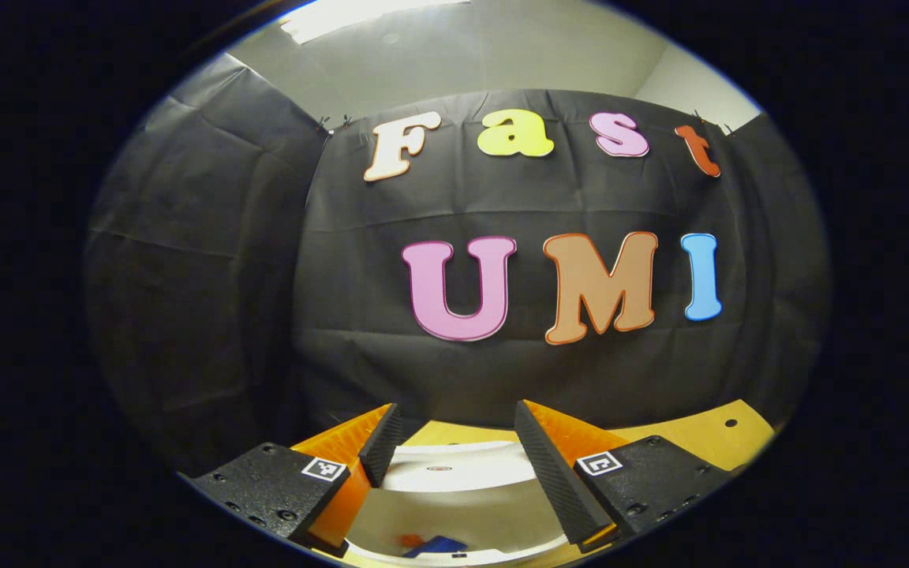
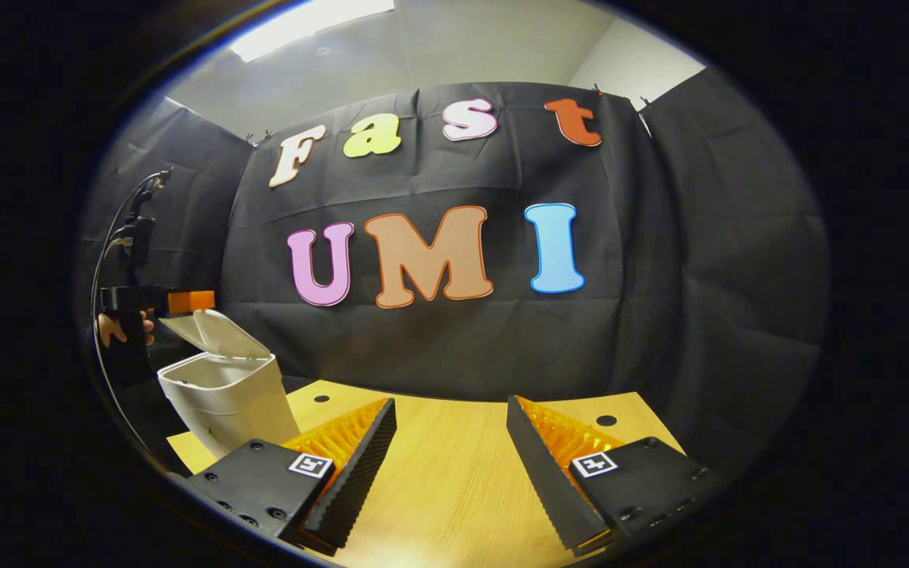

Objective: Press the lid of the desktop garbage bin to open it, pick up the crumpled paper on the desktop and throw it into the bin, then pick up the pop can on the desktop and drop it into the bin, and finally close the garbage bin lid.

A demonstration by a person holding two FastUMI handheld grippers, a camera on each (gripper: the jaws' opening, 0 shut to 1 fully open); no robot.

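Note:
My left gripper [image 1: 456,410] hangs open right above the white desktop bin [image 1: 454,513], with nothing between its fingers. The bin's lid [image 1: 454,467] stands raised between them. Low inside the bin lies something blue with a red-orange bit [image 1: 431,544], too small to name. In the right gripper view the bin [image 2: 226,398] stands at the table's left end, its lid [image 2: 214,331] tilted up. The left gripper [image 2: 186,300], held by a hand [image 2: 111,327], hovers just above that lid. My right gripper [image 2: 450,402] is open over bare wood, well to the right of the bin.
The wooden table [image 2: 454,489] runs up to the black cloth wall close behind it. A small round hole [image 2: 606,420] sits near its far right corner. A cable [image 2: 103,260] loops up from the left gripper.

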